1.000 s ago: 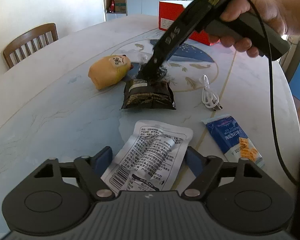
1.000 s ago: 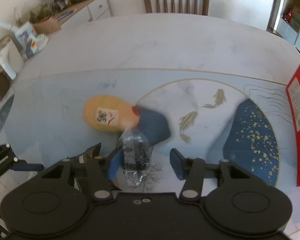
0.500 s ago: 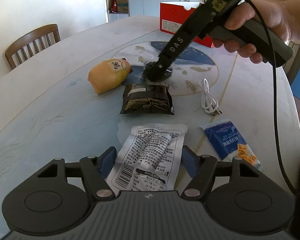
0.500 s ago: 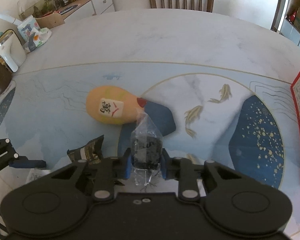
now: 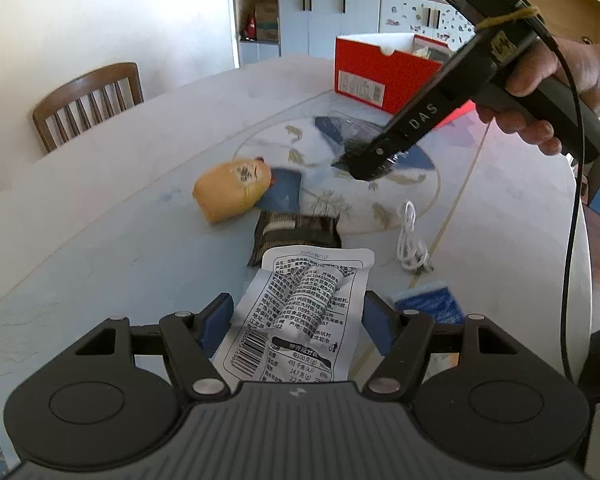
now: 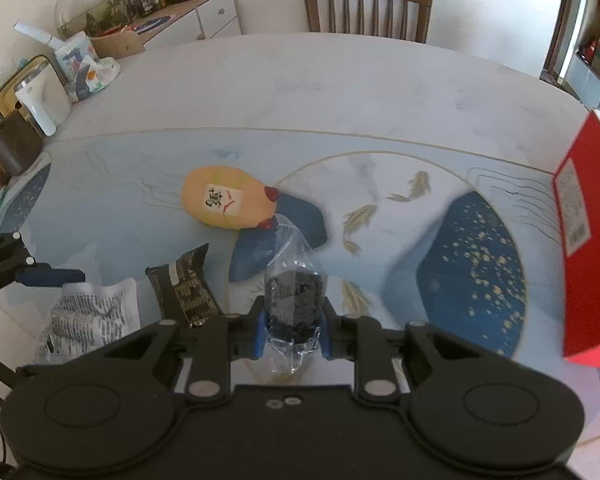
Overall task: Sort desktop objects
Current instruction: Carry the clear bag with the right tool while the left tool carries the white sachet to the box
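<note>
right gripper: closing, pinching clear bag up off the table | left gripper: pads squeeze white packet | red box: far right

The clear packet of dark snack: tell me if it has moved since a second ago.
Yes. The clear packet has left the table, pinched in the right hand-held gripper, and has shifted from beside the yellow plush toy toward the red box.
</note>
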`<state>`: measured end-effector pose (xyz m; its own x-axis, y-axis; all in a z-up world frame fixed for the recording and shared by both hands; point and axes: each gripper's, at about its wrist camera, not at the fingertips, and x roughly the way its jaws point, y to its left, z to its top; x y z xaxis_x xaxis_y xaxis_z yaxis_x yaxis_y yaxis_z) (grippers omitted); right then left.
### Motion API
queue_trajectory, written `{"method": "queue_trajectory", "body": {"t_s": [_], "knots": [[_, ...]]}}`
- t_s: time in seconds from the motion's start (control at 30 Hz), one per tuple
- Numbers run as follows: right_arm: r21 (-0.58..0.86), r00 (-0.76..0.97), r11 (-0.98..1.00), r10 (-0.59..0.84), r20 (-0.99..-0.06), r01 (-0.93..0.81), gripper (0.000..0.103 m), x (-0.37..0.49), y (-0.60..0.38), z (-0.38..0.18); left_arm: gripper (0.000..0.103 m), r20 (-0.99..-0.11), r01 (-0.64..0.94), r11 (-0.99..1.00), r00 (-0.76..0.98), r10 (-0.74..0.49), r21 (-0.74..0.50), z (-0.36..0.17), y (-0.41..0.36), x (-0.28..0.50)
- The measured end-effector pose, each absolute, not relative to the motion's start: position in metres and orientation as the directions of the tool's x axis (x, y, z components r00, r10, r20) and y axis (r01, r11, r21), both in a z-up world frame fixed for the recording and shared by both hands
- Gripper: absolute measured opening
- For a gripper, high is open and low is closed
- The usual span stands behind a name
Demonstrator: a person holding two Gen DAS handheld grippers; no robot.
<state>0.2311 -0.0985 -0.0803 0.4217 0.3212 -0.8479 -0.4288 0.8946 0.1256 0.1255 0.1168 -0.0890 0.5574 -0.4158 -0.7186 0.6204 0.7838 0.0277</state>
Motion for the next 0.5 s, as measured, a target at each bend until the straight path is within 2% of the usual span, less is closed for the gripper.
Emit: {"method": "queue_trajectory", "body": {"t_s": [0.5], "knots": [[0.146, 0.478, 0.895, 0.356, -0.803, -0.421, 0.023, 0.197, -0.157, -0.031, 0.069, -0.657, 0.607, 0.794, 0.615, -0.435, 0.042, -0.032, 0.068, 0.122]]}}
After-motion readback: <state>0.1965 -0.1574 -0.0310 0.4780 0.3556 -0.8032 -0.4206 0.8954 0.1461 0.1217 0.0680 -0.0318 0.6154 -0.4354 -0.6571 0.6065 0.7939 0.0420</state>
